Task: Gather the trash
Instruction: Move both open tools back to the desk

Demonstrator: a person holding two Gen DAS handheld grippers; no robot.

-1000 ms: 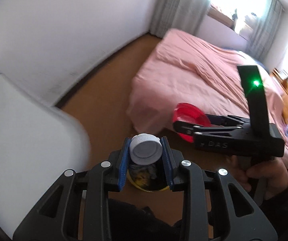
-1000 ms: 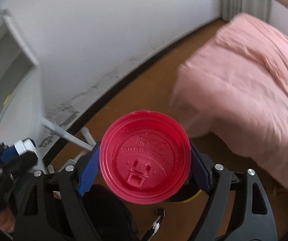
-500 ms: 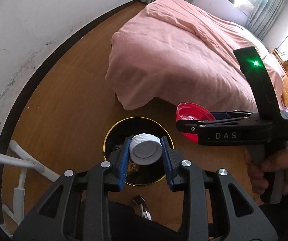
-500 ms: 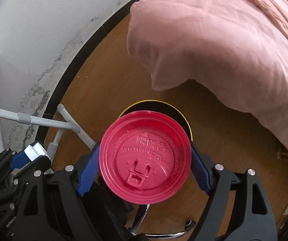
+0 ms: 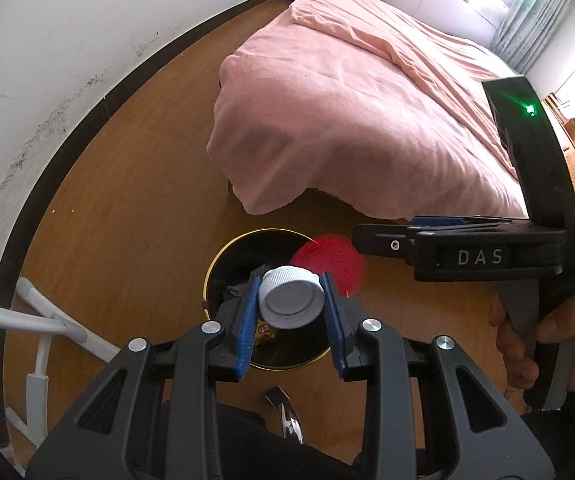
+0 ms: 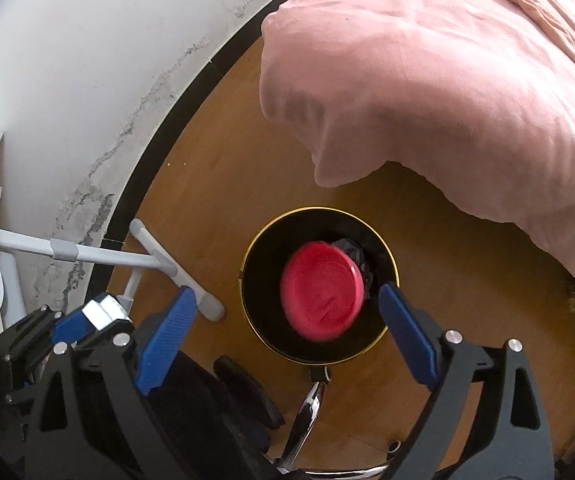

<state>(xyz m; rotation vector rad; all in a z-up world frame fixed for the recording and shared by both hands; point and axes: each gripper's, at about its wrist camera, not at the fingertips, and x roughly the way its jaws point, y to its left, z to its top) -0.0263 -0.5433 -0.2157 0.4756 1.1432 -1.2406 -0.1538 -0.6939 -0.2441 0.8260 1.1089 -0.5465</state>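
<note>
The left tongs (image 5: 289,308) grip a white bottle cap (image 5: 291,303) flat between blue pads, directly above the near rim of the black bin (image 6: 383,240) on the floor. The right tongs (image 6: 287,328) gape wide and empty; the red lid (image 6: 321,290) hangs blurred below them, over the bin's mouth, beside the pink bed (image 5: 367,100).

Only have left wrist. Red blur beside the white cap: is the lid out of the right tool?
Observer: Yes. The right tool is open, and the red lid is loose between its blue pads, touching neither.
Operator: Over the bin?
Observer: Yes, the lid lies fully within the gold rim of the black trash bin.
Operator: Left tool visible from there?
Observer: Its tip shows at lower left, shut on the white bottle cap, off to the side of the bin.
</note>
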